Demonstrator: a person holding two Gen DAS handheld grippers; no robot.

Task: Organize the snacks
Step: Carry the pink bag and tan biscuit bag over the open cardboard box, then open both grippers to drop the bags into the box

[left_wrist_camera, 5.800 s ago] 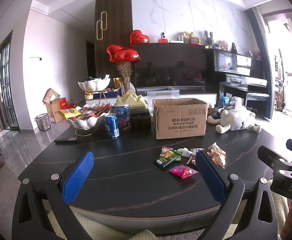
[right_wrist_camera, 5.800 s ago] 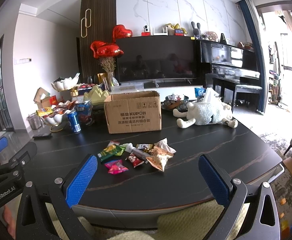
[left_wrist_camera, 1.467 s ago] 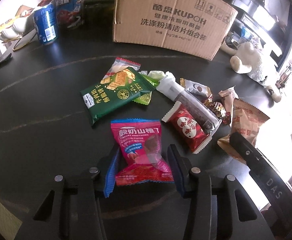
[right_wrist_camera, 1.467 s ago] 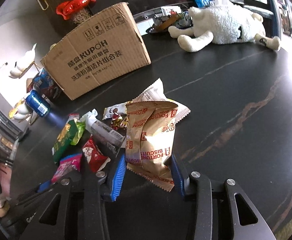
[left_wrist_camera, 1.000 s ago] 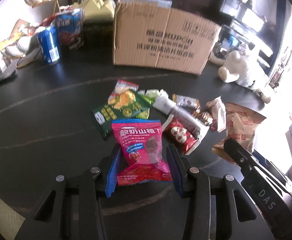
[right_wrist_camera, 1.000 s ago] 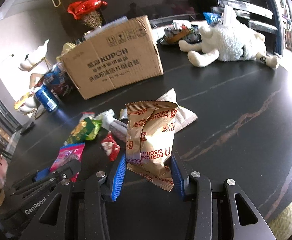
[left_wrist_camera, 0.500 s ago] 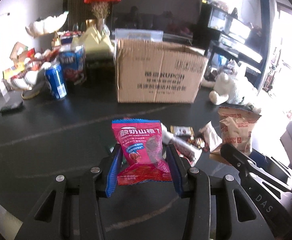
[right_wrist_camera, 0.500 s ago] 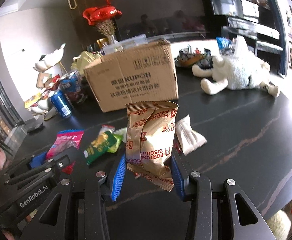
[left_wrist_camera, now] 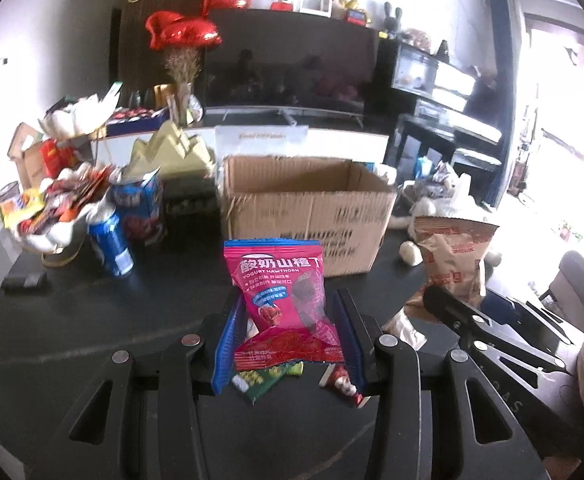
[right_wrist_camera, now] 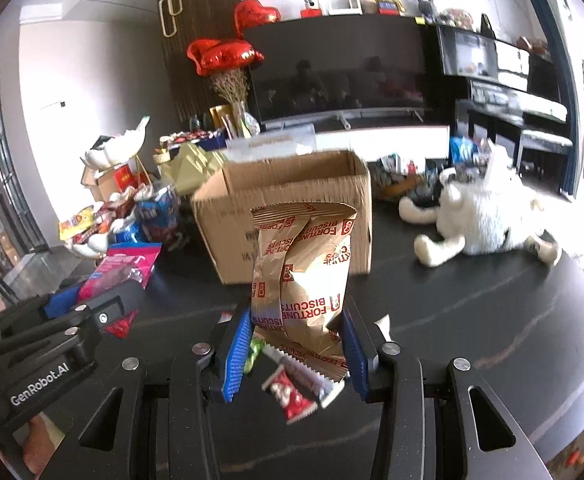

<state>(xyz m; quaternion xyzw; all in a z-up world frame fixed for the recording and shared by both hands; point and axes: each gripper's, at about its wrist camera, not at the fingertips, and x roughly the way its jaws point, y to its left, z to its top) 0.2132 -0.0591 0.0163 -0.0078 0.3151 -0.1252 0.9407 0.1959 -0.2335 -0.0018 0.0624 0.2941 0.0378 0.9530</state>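
My left gripper point(left_wrist_camera: 288, 332) is shut on a pink yogurt hawthorn packet point(left_wrist_camera: 282, 288), held upright above the dark table point(left_wrist_camera: 92, 320). My right gripper point(right_wrist_camera: 295, 344) is shut on a tan fortune biscuits bag point(right_wrist_camera: 301, 276), also lifted off the table. An open cardboard box point(left_wrist_camera: 307, 208) stands behind both, its inside not visible. Loose snack packets point(right_wrist_camera: 288, 392) lie on the table below the grippers. In the left wrist view the biscuits bag point(left_wrist_camera: 451, 256) shows at right; in the right wrist view the pink packet point(right_wrist_camera: 126, 270) shows at left.
A blue can point(left_wrist_camera: 110, 242), a blue snack pack point(left_wrist_camera: 140, 210) and a white dish of snacks point(left_wrist_camera: 52, 216) stand left of the box. A white plush toy point(right_wrist_camera: 483, 216) lies to the right. A remote point(left_wrist_camera: 24, 280) rests near the left edge.
Both grippers have risen with their packets, and the views have tilted up from the table. The box's open top and the room behind now show.
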